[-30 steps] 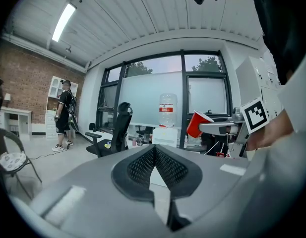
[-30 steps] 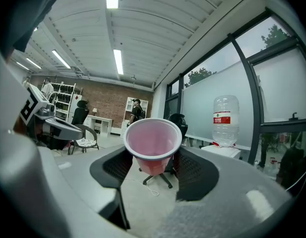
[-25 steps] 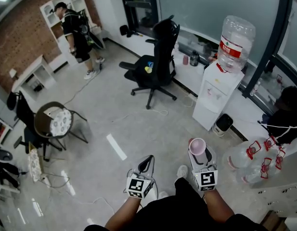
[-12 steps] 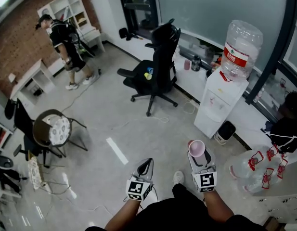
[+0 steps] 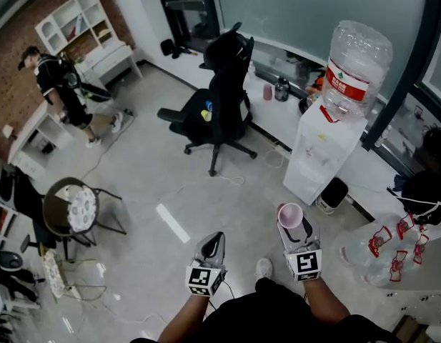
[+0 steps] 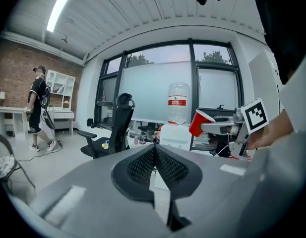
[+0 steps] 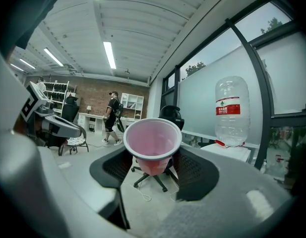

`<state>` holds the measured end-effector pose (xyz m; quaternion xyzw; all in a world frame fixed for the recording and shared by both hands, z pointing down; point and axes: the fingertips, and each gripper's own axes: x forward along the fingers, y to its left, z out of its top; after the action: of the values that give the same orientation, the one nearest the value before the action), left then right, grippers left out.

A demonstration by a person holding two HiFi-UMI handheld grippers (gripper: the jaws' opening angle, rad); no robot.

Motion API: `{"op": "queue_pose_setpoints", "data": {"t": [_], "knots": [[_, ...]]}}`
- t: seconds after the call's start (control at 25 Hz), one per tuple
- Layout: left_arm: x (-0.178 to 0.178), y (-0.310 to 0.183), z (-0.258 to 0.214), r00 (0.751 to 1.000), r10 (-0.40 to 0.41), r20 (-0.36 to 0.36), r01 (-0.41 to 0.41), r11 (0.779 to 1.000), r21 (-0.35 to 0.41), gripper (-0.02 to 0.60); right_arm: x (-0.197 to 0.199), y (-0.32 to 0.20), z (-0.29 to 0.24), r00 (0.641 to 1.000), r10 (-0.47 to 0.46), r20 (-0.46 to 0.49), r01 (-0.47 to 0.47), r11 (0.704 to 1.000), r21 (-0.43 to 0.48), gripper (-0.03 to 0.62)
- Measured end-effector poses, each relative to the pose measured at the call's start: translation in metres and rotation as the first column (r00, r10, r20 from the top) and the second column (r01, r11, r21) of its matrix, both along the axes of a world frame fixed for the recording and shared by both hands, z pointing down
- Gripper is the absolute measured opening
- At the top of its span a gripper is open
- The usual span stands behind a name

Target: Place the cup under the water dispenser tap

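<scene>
A red cup [image 7: 152, 144] with a pink inside stands upright between the jaws of my right gripper [image 7: 153, 165], which is shut on it. In the head view the cup [image 5: 290, 216] and right gripper [image 5: 293, 224] hang over the floor, short of the white water dispenser [image 5: 319, 148] with its big clear bottle [image 5: 354, 57]. The dispenser [image 7: 230, 150] shows at the right of the right gripper view. My left gripper [image 5: 211, 244] is beside it on the left, jaws shut and empty [image 6: 153, 157]. The left gripper view also catches the cup [image 6: 200, 123].
A black office chair [image 5: 219, 98] stands to the dispenser's left. A person [image 5: 59, 88] walks at the far left by white shelves. A round-seat chair [image 5: 77, 207] and cables lie at lower left. Empty bottles [image 5: 381, 245] sit at right, a small bin [image 5: 333, 191] beside the dispenser.
Both grippers and the cup have moved forward toward the dispenser, which looks nearer. The person at the back has walked farther left.
</scene>
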<state>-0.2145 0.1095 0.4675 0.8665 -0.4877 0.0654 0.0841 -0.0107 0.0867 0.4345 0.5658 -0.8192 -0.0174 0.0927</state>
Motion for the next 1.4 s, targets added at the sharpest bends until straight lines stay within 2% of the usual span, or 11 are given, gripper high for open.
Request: {"op": "queue_pose_setpoints", "data": {"t": [0.36,0.64,0.84,1.04,1.28,1.4], "knots": [[0.044,-0.063,-0.003,0.999,0.044,0.016,-0.044,0.999,0.012,0.017,0.032,-0.055,0.008,1.000,0.005,0.003,-0.005,1.000,-0.003,0.259],[0.062,-0.101,-0.012,0.998,0.050,0.028,-0.051,0.998,0.036,0.017,0.051,-0.090,0.010,1.000,0.028,0.010,-0.028,1.000,-0.008,0.259],[0.073,-0.119,-0.015,0.998,0.068,0.011,-0.069,0.997,0.046,0.017,0.056,-0.109,0.009,0.999,0.035,0.027,-0.035,0.999,-0.009,0.259],[0.084,-0.136,-0.019,0.996,0.088,-0.001,-0.088,0.995,0.046,0.017,0.060,-0.125,0.005,0.999,0.044,0.005,-0.044,0.999,0.009,0.259],[0.080,-0.181,-0.011,0.993,0.119,0.006,-0.119,0.992,0.044,0.017,0.060,-0.157,0.001,0.993,0.100,0.058,-0.101,0.995,0.016,0.261],[0.081,-0.207,-0.018,0.988,0.156,-0.011,-0.155,0.987,0.045,0.017,0.059,-0.177,-0.002,0.991,0.129,0.022,-0.130,0.991,0.015,0.261]]}}
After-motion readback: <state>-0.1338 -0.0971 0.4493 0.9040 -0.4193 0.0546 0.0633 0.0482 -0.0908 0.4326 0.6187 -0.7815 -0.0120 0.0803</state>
